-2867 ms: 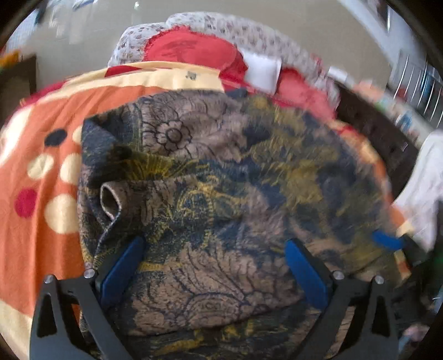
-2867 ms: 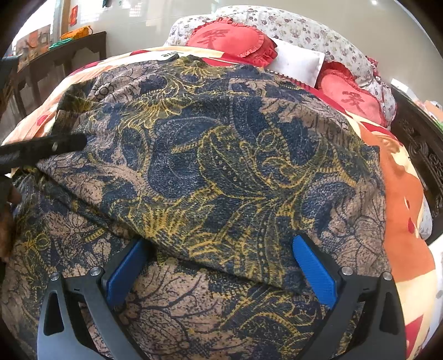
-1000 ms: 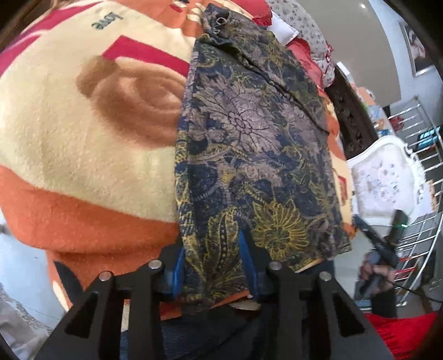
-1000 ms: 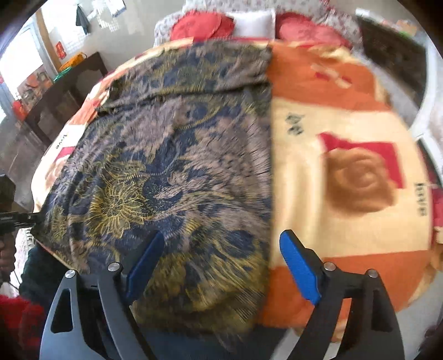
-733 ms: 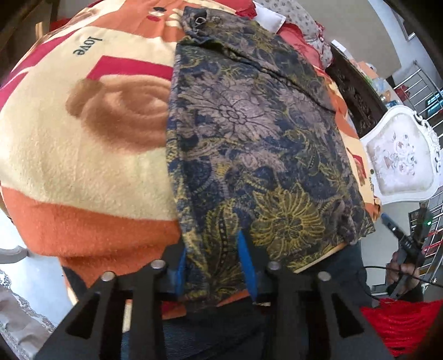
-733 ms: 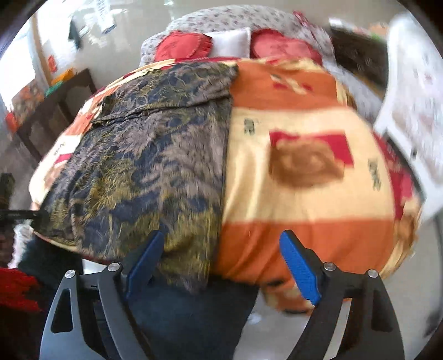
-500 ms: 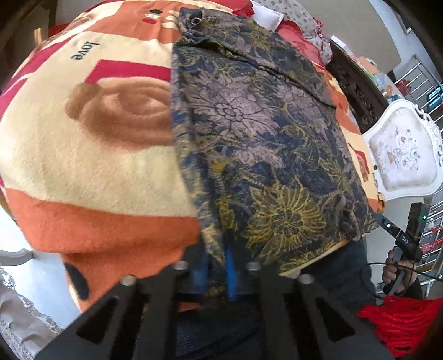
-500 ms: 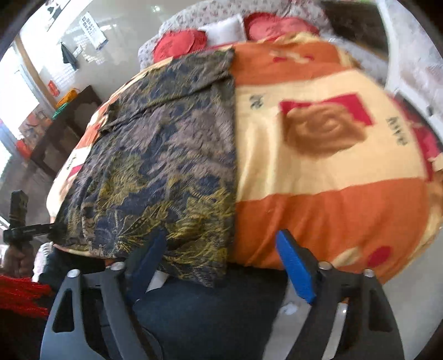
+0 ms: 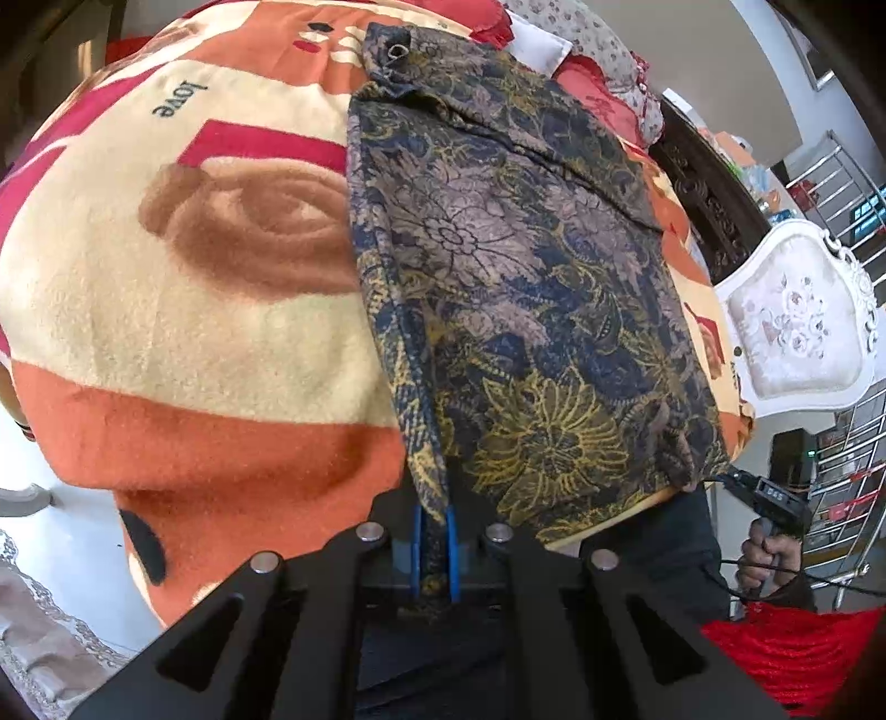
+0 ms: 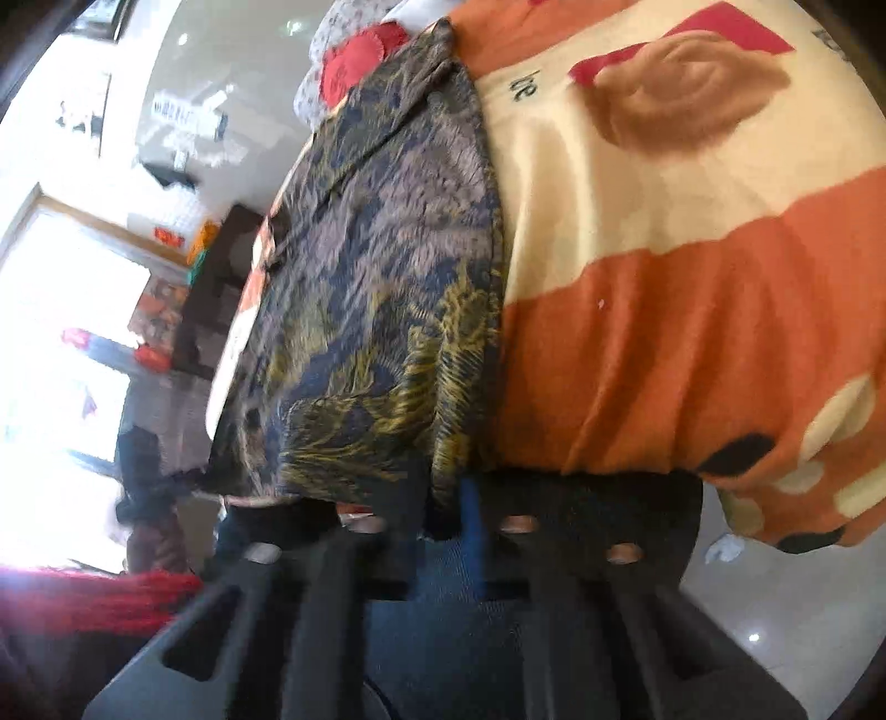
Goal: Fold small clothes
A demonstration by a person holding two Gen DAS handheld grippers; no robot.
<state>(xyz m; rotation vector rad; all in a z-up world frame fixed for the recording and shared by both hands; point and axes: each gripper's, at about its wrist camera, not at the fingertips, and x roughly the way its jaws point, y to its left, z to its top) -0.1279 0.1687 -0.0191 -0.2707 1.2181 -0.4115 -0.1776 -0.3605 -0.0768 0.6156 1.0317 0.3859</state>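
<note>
A dark blue, gold and grey floral garment [image 9: 515,277] lies lengthwise on an orange and cream blanket [image 9: 194,310], folded into a long strip. My left gripper [image 9: 433,548] is shut on its near left corner at the bed's edge. In the right wrist view the same garment [image 10: 382,266] runs away from me, and my right gripper [image 10: 448,515] is shut on its near right corner. That view is blurred. My right gripper also shows in the left wrist view [image 9: 769,498] at the garment's far near corner.
Red cushions [image 9: 598,94] and a white pillow [image 9: 537,47] lie at the head of the bed. A white ornate chair [image 9: 797,327] and a metal rack [image 9: 841,183] stand on the right. A dark cabinet [image 10: 216,288] stands beyond the bed's left side.
Both grippers have closed on the garment's near hem corners; the right was wide open half a second ago. The right wrist view has tilted and dropped to the bed's edge.
</note>
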